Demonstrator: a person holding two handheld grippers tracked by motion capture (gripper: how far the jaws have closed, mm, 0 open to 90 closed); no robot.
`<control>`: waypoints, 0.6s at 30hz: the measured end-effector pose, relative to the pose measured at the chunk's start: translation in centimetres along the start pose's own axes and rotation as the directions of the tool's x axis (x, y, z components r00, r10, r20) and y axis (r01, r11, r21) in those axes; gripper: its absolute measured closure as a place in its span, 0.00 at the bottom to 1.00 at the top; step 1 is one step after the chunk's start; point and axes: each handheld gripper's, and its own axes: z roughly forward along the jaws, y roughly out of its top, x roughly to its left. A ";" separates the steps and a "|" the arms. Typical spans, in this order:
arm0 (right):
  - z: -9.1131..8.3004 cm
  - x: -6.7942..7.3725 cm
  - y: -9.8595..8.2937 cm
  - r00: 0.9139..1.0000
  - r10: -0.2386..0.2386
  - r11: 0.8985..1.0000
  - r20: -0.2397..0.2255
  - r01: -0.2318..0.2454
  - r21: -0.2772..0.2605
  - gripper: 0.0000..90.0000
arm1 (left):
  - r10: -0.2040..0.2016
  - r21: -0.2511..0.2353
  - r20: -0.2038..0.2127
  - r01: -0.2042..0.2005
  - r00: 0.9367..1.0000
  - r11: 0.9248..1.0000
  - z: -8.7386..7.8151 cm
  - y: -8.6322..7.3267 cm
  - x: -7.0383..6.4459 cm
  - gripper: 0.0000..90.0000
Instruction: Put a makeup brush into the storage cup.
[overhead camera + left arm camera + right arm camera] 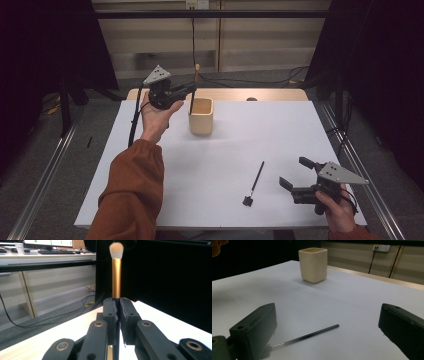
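Makeup brush (116, 277) looks light and stiff; left gripper (192, 88) pinches its handle over the cup (201, 116), right gripper (292, 173) gapes.

Thin brush (309, 335) lies between spread fingers (253, 332) (cup (313, 264) beyond).

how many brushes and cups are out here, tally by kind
makeup brushes: 2 (gold-handled brush held upright in the left gripper over the cup, thin black brush lying on the table)
cups: 1 (cream square cup)
total: 3
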 end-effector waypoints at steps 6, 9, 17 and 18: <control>0.0 0.0 0.0 1.000 0.001 1.000 0.001 -0.001 -0.001 0.01 | 0.012 -0.002 0.000 -0.012 1.000 1.000 1.4 0.3 0.0 0.93; 0.0 0.0 0.0 1.000 0.001 1.000 0.002 -0.001 0.000 0.01 | 0.019 0.005 0.004 -0.019 1.000 1.000 2.1 0.6 -0.2 0.93; 0.0 0.0 0.0 1.000 0.002 1.000 0.001 -0.002 -0.002 0.01 | 0.017 0.004 0.010 -0.017 1.000 1.000 3.6 0.4 0.1 0.93; 0.0 0.0 0.0 1.000 0.002 1.000 0.002 -0.002 -0.001 0.01 | 0.008 -0.003 0.011 -0.008 1.000 1.000 3.8 0.3 0.2 0.93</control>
